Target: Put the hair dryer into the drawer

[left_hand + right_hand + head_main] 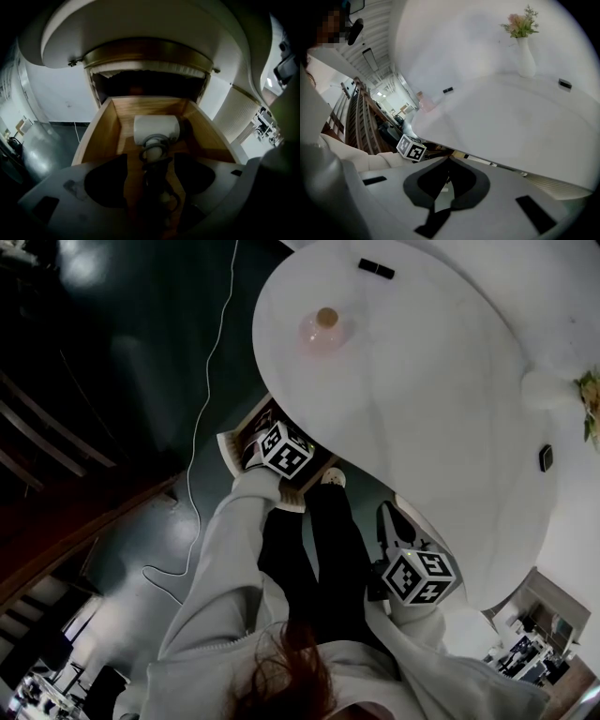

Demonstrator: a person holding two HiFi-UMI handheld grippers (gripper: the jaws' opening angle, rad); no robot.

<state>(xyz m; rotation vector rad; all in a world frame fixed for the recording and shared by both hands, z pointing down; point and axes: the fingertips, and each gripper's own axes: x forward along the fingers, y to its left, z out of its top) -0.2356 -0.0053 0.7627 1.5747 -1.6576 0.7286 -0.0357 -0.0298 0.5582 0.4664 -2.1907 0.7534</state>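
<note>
Left gripper (151, 165): jaws apart and aimed down into the drawer. The handle lies in the gap between them. Bare wood shows between the left pad and the handle, so no clamp appears to be applied.
Handle (153, 151): a pale stub wrapped in a coiled grey cord (159, 140), pointing toward the gripper.
Hair dryer: a white plastic hair dryer with a short round barrel (156, 127). It rests on the drawer floor with the barrel crosswise at the far end.
Drawer: an open box of light wood (99, 133), pulled out from under the white round table (140, 28).
Weight (judgement): light to moderate, and heavier at the barrel, so it is likely to tip barrel-down if lifted by the handle end.
Surface (judgement): a rigid, smooth shell that could slip under the pads. The cord is soft and shifts under pressure.
Grip point (judgement): on the handle close to the barrel, across its narrow sides, with the cord loops clear of the pads.
Right gripper (448, 161): jaw tips together with nothing between them, held below the table edge, well apart from the drawer.
Task state (judgement): the dryer is already inside and the drawer is not yet closed.
</note>
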